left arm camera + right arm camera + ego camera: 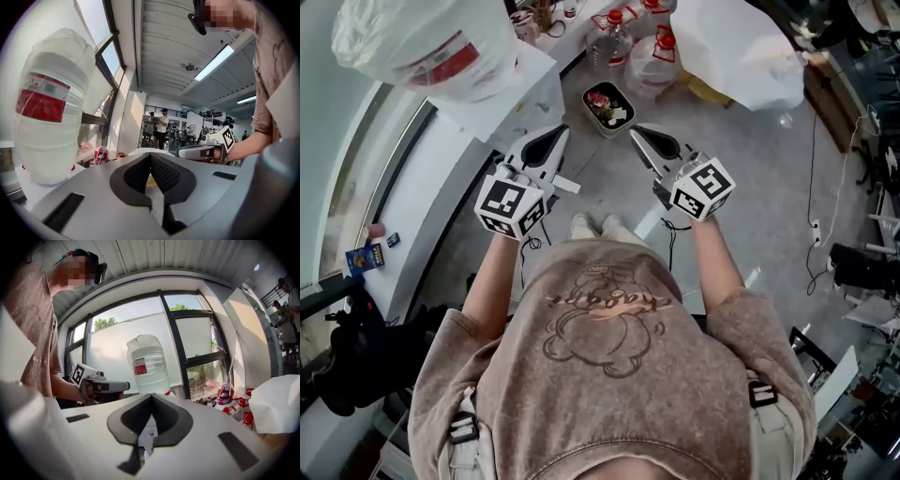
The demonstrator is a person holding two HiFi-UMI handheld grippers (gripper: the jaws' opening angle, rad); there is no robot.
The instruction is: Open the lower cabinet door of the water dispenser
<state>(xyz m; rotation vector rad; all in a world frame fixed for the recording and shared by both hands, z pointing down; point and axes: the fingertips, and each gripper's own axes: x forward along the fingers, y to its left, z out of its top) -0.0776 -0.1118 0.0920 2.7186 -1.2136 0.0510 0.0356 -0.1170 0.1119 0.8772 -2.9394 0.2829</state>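
Red-capped bottles (649, 70), white plastic bag (727, 42), black tray (585, 97)

Bright daylight, fisheye distort. (dark corners)

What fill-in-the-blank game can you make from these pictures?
1. The big water jug wears a ___ label.
2. The left tongs and the right tongs are both ___, with nothing held.
3. The bottles on the floor have red ___.
4. In the head view, the water jug is at the picture's upper ___.

Missing words: red; shut; caps; left.
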